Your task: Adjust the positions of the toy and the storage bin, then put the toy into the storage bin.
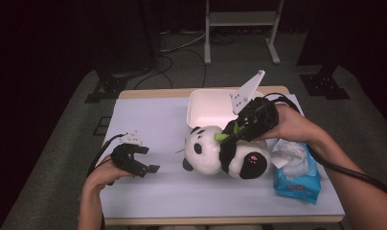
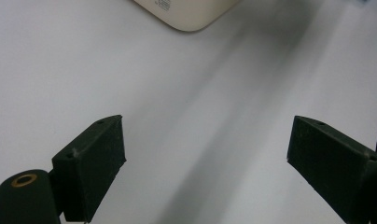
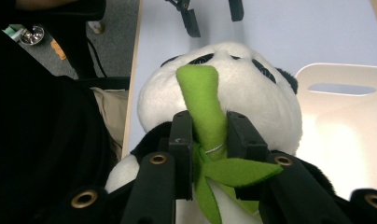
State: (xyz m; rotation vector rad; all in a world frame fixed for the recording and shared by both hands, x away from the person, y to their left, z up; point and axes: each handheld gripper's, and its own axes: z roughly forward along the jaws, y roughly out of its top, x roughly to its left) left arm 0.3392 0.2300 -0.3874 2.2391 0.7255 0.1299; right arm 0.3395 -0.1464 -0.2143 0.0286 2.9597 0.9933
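Item: plush panda (image 1: 225,153), lying on the desk (image 1: 158,191) directly beneath the right claw (image 1: 230,132), which pinches the toy's green bamboo stalk (image 3: 205,109) between its pads just above the leaves. The left claw (image 1: 146,160) rests well off to the side, jaws spread over bare desk, holding nothing. Risk (a judgement): the soft, narrow stalk may slip from the pads or strain its stitching if lifted, dropping the panda short of the white tray (image 1: 206,108) just behind the right claw.

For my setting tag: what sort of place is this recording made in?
Probably an indoor recording or lab space, not a home: a small table under a white sheet on grey carpet, dark curtained surroundings, black stand feet and loose cables on the floor behind, plus a white frame.
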